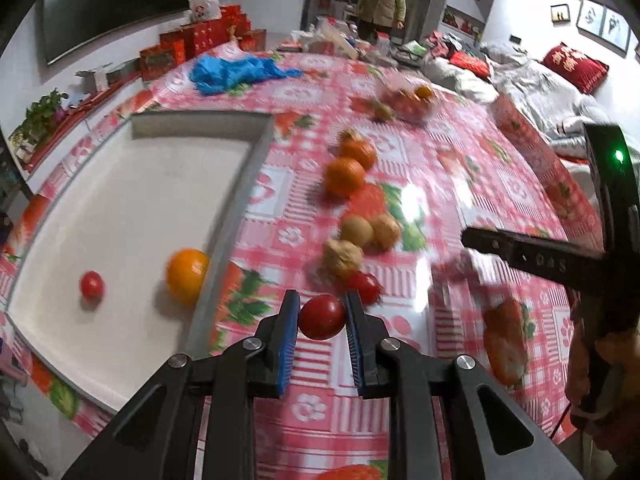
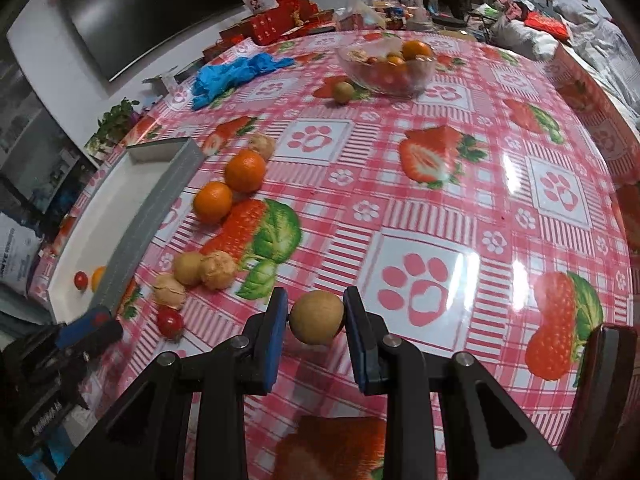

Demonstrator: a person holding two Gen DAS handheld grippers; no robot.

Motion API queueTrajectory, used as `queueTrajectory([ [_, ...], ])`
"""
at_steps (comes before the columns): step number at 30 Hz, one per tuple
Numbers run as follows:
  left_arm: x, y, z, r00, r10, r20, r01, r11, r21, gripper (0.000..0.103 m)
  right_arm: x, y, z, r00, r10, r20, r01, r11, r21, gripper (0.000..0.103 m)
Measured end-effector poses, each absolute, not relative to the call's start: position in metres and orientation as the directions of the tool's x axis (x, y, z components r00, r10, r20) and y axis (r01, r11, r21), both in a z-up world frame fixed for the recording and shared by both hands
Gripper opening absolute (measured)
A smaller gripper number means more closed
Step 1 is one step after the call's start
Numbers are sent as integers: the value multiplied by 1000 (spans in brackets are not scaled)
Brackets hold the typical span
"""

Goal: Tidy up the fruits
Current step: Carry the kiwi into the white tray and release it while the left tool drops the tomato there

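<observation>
My left gripper (image 1: pixel 322 316) is shut on a red cherry tomato (image 1: pixel 321 317) above the tablecloth, just right of the white tray (image 1: pixel 120 208). The tray holds an orange (image 1: pixel 187 275) and a cherry tomato (image 1: pixel 91 285). My right gripper (image 2: pixel 316 316) is shut on a tan round longan (image 2: pixel 317 317) above the table. On the cloth lie two oranges (image 2: pixel 245 171) (image 2: pixel 213 201), three tan fruits (image 2: pixel 188 268) (image 2: pixel 218 269) (image 2: pixel 169 290) and a loose cherry tomato (image 2: pixel 170 322). The left gripper shows at the right wrist view's lower left (image 2: pixel 90 326).
A glass bowl (image 2: pixel 386 66) with oranges and small fruits stands at the far side, a tan fruit (image 2: pixel 343 92) beside it. A blue plastic bag (image 2: pixel 236 74) lies at the far left. A person (image 1: pixel 382 2) stands beyond the table. The right gripper's arm (image 1: pixel 532 256) reaches in at right.
</observation>
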State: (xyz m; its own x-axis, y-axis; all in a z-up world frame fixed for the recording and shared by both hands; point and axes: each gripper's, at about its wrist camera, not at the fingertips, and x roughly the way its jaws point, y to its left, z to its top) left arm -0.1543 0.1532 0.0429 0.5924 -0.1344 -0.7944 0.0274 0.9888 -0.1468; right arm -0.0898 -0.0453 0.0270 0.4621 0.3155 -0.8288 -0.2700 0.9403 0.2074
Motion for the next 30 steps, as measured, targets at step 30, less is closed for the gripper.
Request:
queueTrajectory([
  [30, -136, 302, 30, 602, 72, -796, -278, 952, -124, 24, -77, 158, 47, 292, 478, -829, -566, 785, 253, 31],
])
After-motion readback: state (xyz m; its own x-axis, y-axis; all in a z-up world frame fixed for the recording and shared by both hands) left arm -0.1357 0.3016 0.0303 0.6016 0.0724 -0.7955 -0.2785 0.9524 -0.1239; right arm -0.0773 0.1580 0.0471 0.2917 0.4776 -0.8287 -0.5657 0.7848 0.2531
